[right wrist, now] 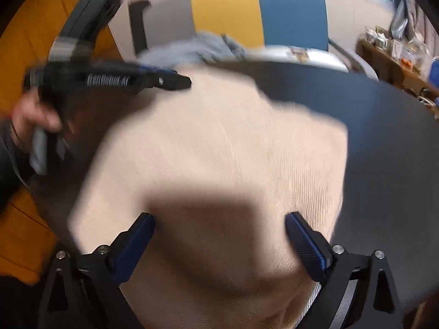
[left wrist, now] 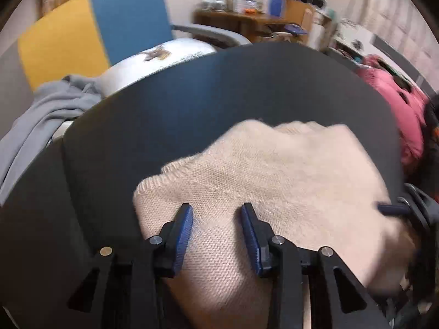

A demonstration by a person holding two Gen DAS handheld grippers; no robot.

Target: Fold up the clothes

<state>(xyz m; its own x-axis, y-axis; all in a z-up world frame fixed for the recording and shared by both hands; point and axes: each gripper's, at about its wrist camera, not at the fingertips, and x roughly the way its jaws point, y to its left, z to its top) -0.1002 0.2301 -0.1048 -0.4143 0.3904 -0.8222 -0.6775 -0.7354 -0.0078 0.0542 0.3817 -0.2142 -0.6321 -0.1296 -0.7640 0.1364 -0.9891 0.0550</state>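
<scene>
Beige knit sweater [right wrist: 219, 150] is lying bunched on the dark bench [left wrist: 192, 104]; both grippers, left [left wrist: 216, 213] and right [right wrist: 219, 224], are hovering with jaws apart, empty. Careless pinching risks dragging layers askew.

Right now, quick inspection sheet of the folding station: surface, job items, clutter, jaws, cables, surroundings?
Surface: dark round table, mostly bare beyond the garment.
Job's things: beige knit sweater lying on the table, partly bunched; edges blurred.
Clutter: grey garment draped at the far edge; pink garment at the side.
Grippers: left gripper jaws apart over the knit, nothing pinched; right gripper jaws wide open above the sweater.
Cables: nothing seen.
Surroundings: yellow and blue chair; cluttered wooden desk behind.
</scene>
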